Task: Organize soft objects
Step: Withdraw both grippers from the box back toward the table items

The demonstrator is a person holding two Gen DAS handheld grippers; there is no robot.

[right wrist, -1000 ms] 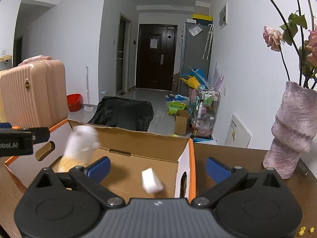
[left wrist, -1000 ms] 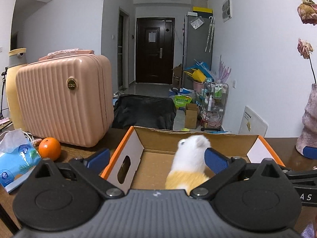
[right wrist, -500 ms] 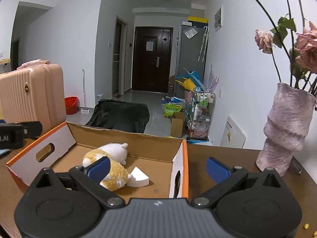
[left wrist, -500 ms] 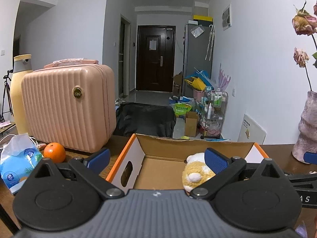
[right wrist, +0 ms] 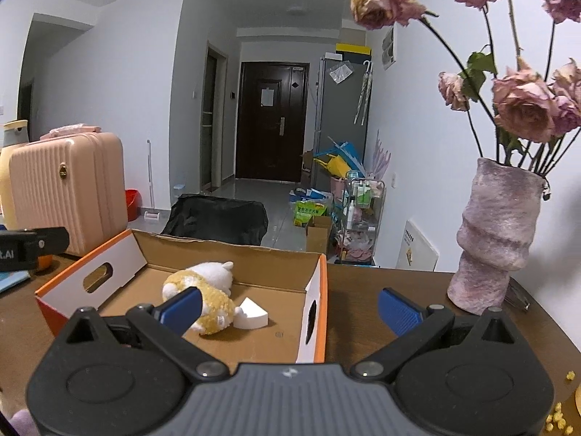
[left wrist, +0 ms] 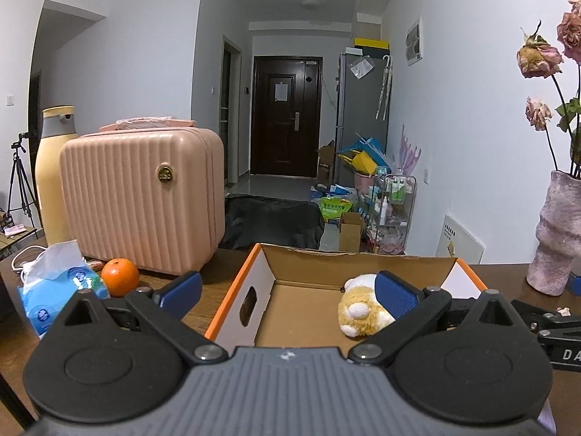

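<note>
A yellow and white plush toy (right wrist: pixel 205 290) lies on its side inside an open cardboard box (right wrist: pixel 225 250) with orange edges. A white wedge-shaped soft piece (right wrist: pixel 251 315) rests beside it on the box floor. In the left wrist view the plush toy (left wrist: pixel 357 309) shows at the right of the box (left wrist: pixel 250 283), partly behind a blue pad. My left gripper (left wrist: pixel 287 292) is open over the near side of the box, holding nothing. My right gripper (right wrist: pixel 288 307) is open and empty, straddling the box's right wall.
A pink ribbed suitcase (left wrist: pixel 145 200), an orange (left wrist: pixel 120 277) and a blue tissue pack (left wrist: pixel 54 287) sit left of the box on the brown table (right wrist: pixel 381 290). A mauve vase (right wrist: pixel 497 232) of dried roses stands at the right. Yellow crumbs (right wrist: pixel 561 418) lie at the near right.
The plush toy and the white piece dropped into the box and came to rest. Both grippers have pulled back and risen a little, staying open.
</note>
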